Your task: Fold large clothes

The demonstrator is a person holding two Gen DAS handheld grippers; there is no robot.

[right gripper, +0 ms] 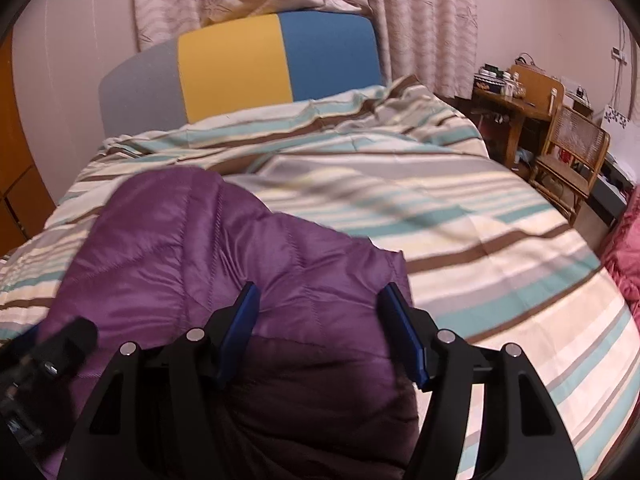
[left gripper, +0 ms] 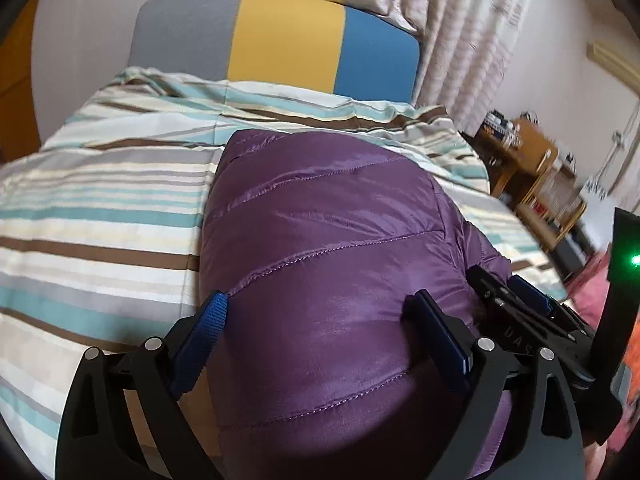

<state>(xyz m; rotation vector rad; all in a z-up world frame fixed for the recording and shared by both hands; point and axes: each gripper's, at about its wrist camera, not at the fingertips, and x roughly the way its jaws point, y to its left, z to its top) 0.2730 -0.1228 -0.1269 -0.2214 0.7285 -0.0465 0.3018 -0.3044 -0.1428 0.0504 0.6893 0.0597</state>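
A: Jacket (left gripper: pixel 328 248) on the bed, purple and quilted, puffed up in a mound on the striped bedspread (left gripper: pixel 100 208). Can you see it from where you stand?

B: Yes. From the right side the jacket (right gripper: pixel 200 248) lies toward the left half of the bedspread (right gripper: pixel 480 240), with bare stripes to its right and beyond it.

A: What about the left gripper (left gripper: pixel 320 312)?

B: Its fingers are spread wide apart, one blue pad at the jacket's left edge, the other further right over the shiny fabric. The cloth bulges up between them, nothing pinched.

A: And the right gripper (right gripper: pixel 322 304)?

B: Same, fingers parted, sitting over the near right part of the jacket. The right pad is just beside the jacket's right edge. Released, I'd say; I can't tell whether the pads press on the cloth or sit just above it.

A: The two tools look close together.

B: They are. The right gripper (left gripper: pixel 520 308) shows just beside the left one, and the left gripper's dark, blurred body pokes into the lower left of the right view.

A: Behind the bed?

B: A headboard (left gripper: pixel 280 40) in grey, yellow and blue panels, pale curtains (right gripper: pixel 400 12) behind it, and a wooden desk (right gripper: pixel 516 100) and chair (right gripper: pixel 572 152) off to the right.
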